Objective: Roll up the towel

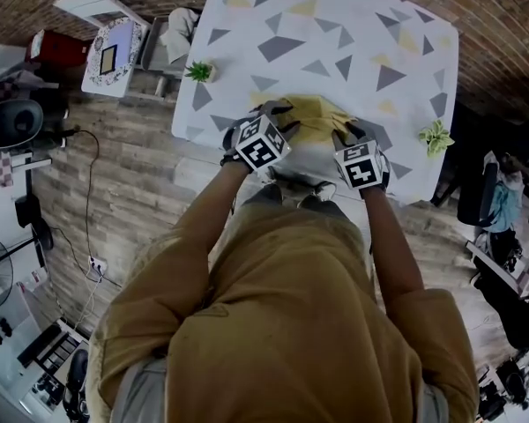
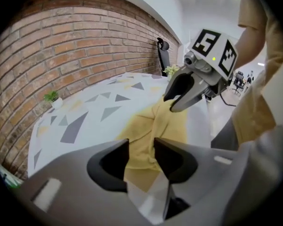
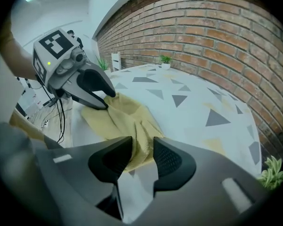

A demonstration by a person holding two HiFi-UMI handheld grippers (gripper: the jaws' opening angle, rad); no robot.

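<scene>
A crumpled yellow towel [image 1: 313, 117] lies bunched at the near edge of the white table [image 1: 335, 33] with its grey and yellow triangles. My left gripper [image 1: 282, 115] is at the towel's left end and my right gripper [image 1: 344, 132] at its right end, both angled down. In the left gripper view the jaws [image 2: 141, 147] stand a little apart, a fold of towel [image 2: 151, 126] showing in the gap, and the right gripper [image 2: 172, 105] tips onto the far end. In the right gripper view the jaws [image 3: 142, 145] are likewise narrowly apart over the towel [image 3: 127, 117], with the left gripper [image 3: 106, 102] beyond.
Small potted plants stand at the table's left edge [image 1: 200, 71] and right edge [image 1: 435, 137]. A brick wall [image 2: 70, 46] runs behind the table. A chair with a patterned pad [image 1: 115, 47] stands left of it on the wooden floor. Cables and equipment lie at the far left.
</scene>
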